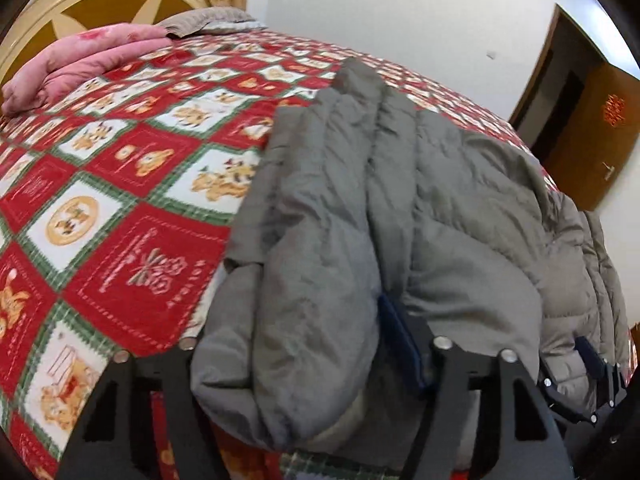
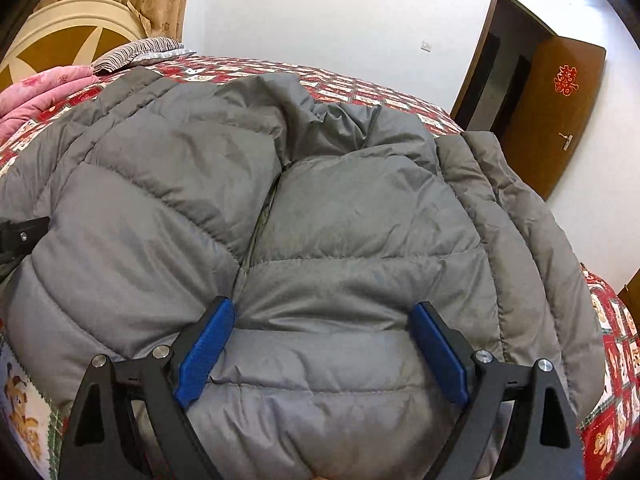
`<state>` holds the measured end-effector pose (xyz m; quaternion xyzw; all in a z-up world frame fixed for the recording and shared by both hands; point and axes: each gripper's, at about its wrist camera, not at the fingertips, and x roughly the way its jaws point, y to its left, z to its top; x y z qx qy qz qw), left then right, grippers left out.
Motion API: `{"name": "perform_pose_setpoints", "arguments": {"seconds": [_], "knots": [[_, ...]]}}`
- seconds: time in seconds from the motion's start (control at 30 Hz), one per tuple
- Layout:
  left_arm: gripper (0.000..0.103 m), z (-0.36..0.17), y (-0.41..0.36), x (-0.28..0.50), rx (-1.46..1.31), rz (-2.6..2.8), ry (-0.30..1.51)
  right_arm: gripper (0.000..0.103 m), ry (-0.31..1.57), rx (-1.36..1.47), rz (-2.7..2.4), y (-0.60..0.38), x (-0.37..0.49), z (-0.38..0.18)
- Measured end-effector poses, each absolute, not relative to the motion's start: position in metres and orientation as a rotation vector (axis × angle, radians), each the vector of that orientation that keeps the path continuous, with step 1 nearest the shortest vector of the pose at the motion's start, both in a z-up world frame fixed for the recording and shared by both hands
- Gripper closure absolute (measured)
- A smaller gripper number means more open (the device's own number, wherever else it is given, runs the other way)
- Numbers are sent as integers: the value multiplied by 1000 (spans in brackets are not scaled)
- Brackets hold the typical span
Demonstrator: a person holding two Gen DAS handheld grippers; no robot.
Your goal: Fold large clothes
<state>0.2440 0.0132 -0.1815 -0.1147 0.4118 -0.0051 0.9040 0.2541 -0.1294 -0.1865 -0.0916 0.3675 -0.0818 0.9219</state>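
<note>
A grey puffer jacket lies spread on the bed, front up, its zip running down the middle. In the left wrist view the jacket shows its left side and sleeve. My left gripper has its jaws wide apart with a thick bunch of the jacket's hem edge between them; the left finger is hidden under fabric, and one blue pad shows. My right gripper is open, its blue pads wide apart and resting on the jacket's lower hem. It also shows at the far right of the left wrist view.
The bed has a red, white and green patchwork cover. A pink quilt and a striped pillow lie by the cream headboard. A brown door stands open at the right, with a white wall behind.
</note>
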Motion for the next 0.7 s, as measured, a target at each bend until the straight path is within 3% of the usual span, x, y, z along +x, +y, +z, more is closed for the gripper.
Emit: {"name": "perform_pose_setpoints", "arguments": {"seconds": [0.07, 0.1, 0.13, 0.2, 0.7], "knots": [[58, -181, 12, 244, -262, -53, 839, 13, 751, -186, -169, -131, 253, -187], [79, -180, 11, 244, -269, -94, 832, 13, 753, -185, -172, -131, 253, -187], [86, -178, 10, 243, -266, -122, 824, 13, 755, -187, -177, -130, 253, -186], [92, -173, 8, 242, -224, -112, 807, 13, 758, -195, -190, -126, 255, -186], [96, -97, 97, 205, -163, 26, 621, 14, 762, -237, 16, -24, 260, -178]]}}
